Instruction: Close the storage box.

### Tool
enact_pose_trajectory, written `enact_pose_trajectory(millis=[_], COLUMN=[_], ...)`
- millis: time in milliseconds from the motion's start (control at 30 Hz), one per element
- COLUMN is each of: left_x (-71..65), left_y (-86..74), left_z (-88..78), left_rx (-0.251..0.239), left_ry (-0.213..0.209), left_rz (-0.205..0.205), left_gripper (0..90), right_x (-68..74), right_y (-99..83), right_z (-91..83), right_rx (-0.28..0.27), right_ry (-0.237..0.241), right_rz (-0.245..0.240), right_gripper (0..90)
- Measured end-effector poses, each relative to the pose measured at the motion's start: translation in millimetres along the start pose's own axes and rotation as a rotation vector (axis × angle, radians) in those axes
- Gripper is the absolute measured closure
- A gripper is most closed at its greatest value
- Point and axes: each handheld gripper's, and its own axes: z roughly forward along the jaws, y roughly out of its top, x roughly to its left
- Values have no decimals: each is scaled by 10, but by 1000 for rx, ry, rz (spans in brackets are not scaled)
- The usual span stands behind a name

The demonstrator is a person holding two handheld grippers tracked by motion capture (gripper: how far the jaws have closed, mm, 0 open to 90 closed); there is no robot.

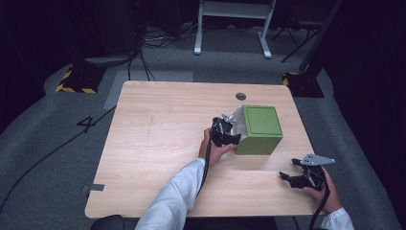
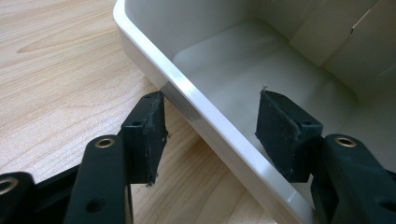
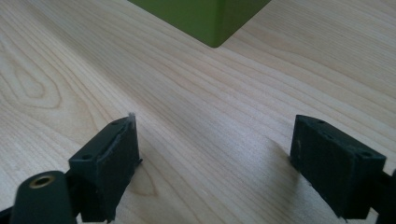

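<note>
The green box (image 1: pixel 257 130) lies on its side right of centre on the surface (image 1: pixel 158 143), its white rim (image 2: pixel 196 112) between the left tool's (image 1: pixel 229 135) wide jaws, while the right tool (image 1: pixel 298 175), also wide and empty, rests at five o'clock from it.

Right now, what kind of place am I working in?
Probably a lab or recording studio: dark surroundings, cables across grey carpet, hazard-striped stand bases, and a lone wooden table holding a green box.
</note>
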Motion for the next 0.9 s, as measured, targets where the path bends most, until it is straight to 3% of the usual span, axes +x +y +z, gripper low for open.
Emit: enact_pose_trajectory(millis=[433,800,900], left_x=[1,11,30], left_y=[36,84,94], left_z=[-138,-196,-236], left_rx=[-3,3,0], left_ry=[40,62,63], left_rz=[97,138,132], left_gripper=[374,371,367], right_x=[3,4,4], right_y=[-1,-1,-1], right_z=[-1,-2,-2], right_rx=[-1,-2,-2], right_ry=[-2,-4,-4], right_rz=[-2,-5,-5], right_gripper=[156,156,156])
